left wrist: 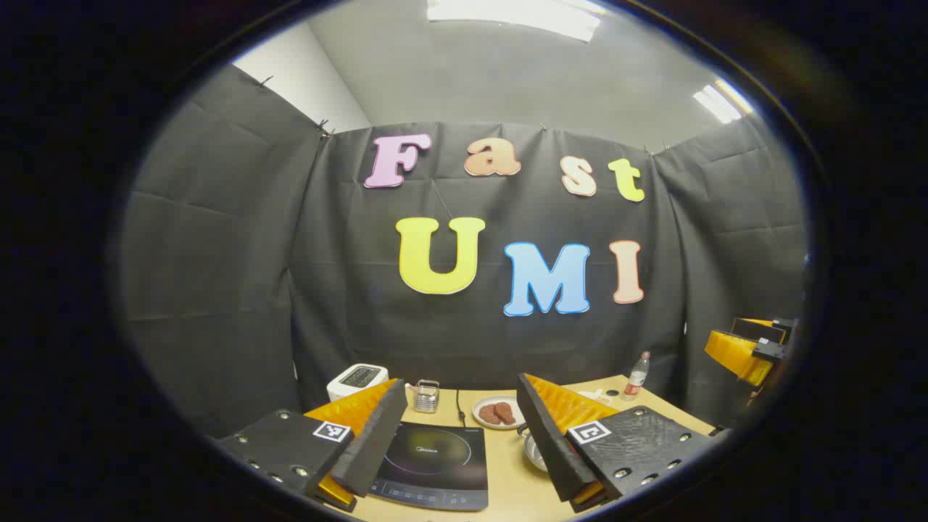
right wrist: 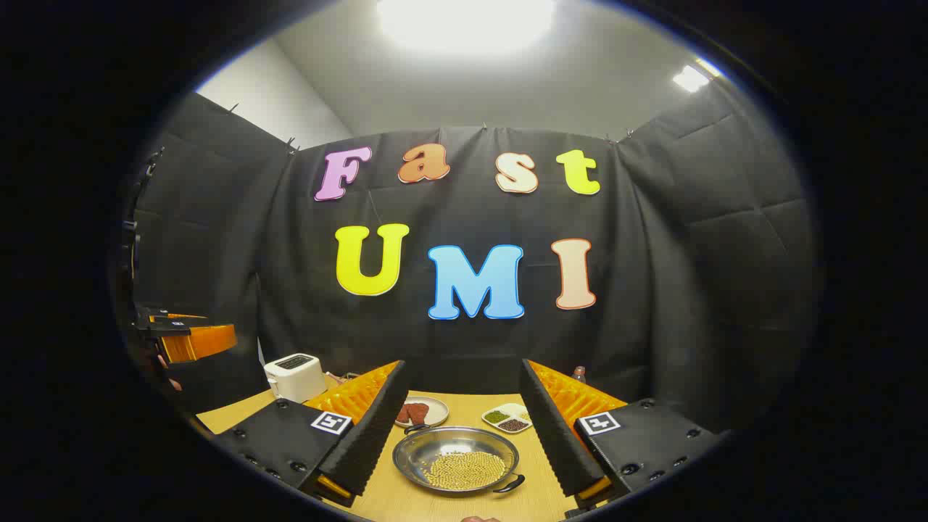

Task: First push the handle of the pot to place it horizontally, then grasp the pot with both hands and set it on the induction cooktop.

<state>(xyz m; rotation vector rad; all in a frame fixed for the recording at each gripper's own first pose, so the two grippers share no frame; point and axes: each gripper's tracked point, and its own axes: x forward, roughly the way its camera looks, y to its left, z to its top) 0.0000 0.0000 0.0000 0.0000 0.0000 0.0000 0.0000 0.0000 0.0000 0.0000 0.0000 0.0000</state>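
Both grippers raised over the table, jaws spread wide, holding nothing.

We see the left gripper (left wrist: 462, 442) hanging above the induction cooktop (left wrist: 433, 464); the pot (right wrist: 457, 459), with pale beads inside, sits on the table (right wrist: 540, 486) just right of the cooktop, under the right gripper (right wrist: 460, 428). Pot handle (right wrist: 510, 484) points toward the camera, we think. Beyond the pot: plate of meat (left wrist: 497, 412), toaster (right wrist: 296, 376), bottle (left wrist: 636, 376).
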